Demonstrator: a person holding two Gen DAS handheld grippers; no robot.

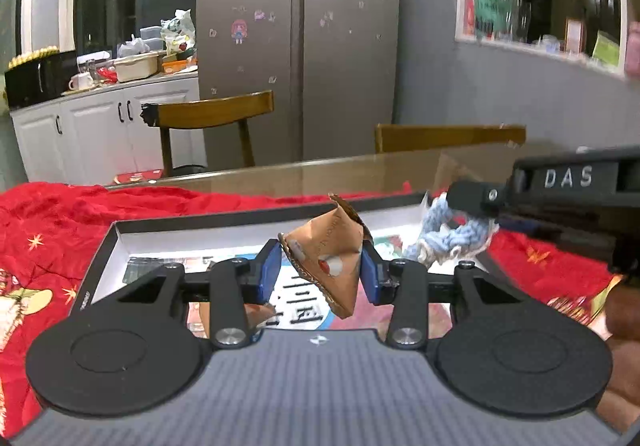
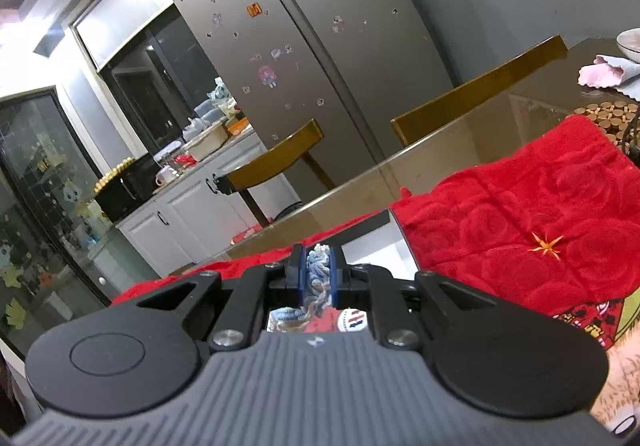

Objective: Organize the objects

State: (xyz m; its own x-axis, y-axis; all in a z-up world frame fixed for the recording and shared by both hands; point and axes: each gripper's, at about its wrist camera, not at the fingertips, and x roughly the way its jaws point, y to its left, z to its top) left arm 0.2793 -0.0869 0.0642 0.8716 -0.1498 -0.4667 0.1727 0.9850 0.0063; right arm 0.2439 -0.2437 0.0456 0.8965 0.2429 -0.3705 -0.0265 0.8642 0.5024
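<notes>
My left tongs (image 1: 320, 274) grip a crumpled brown cardboard piece (image 1: 328, 266) between their blue pads, held above the open shallow box (image 1: 116, 242) on the red cloth (image 1: 52, 230) covering the tabletop (image 1: 360, 169). My right tongs (image 2: 318, 274) are pinched narrow on a blue-and-white braided rope (image 2: 318, 278), over the box's right end.

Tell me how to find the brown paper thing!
Look at the red patterned cloth on the table, then the shallow black-rimmed box lying on it. Above that box, the left hand-held gripper pinches a crumpled brown cardboard scrap; its neighbour, the pale blue knitted rope, is soft yarn, not stiff card.
</notes>
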